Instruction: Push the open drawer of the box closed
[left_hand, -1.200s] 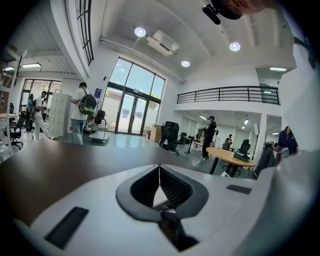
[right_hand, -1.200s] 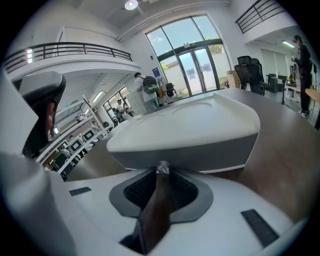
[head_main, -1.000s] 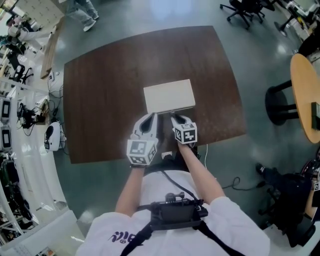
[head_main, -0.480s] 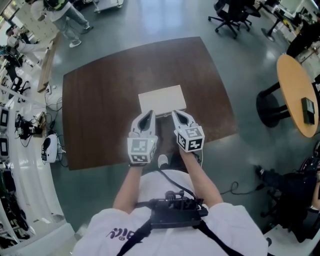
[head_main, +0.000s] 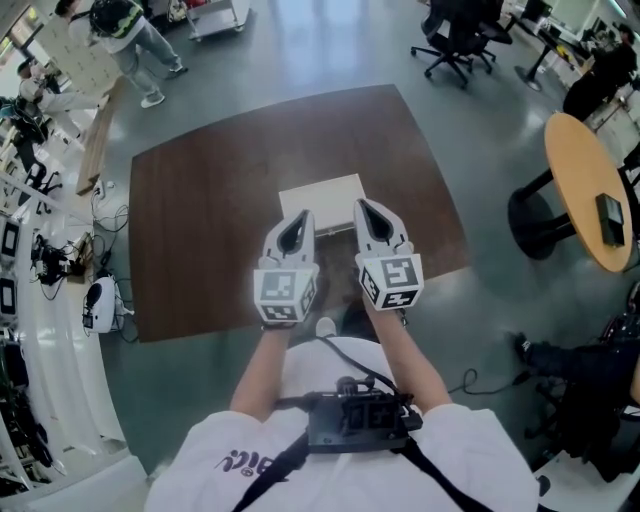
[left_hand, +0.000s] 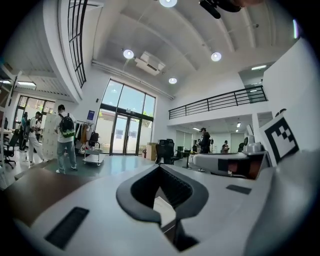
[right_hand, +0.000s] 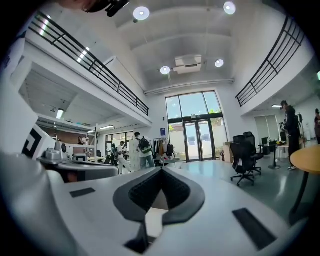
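The white box (head_main: 318, 198) lies near the middle of the dark brown table (head_main: 200, 230) in the head view. Its near side is hidden behind my grippers, so the drawer's state cannot be told. Both grippers are raised above the table's near part, side by side and pointing at the box. My left gripper (head_main: 298, 217) is shut with nothing held, and so is my right gripper (head_main: 364, 206). In the left gripper view the jaws of the left gripper (left_hand: 161, 169) meet, with a bit of the white box (left_hand: 164, 211) showing below them. The right gripper (right_hand: 161, 171) looks the same, above the box (right_hand: 156, 220).
A round wooden table (head_main: 590, 190) stands at the right, with black office chairs (head_main: 455, 40) beyond the brown table. A person (head_main: 130, 30) walks at the far left. Cables and equipment (head_main: 60, 240) line the left wall. The brown table's near edge (head_main: 230, 325) is close to my body.
Both grippers have lifted away from the box's front and come up toward the head camera. The box now sits farther from them in the picture.
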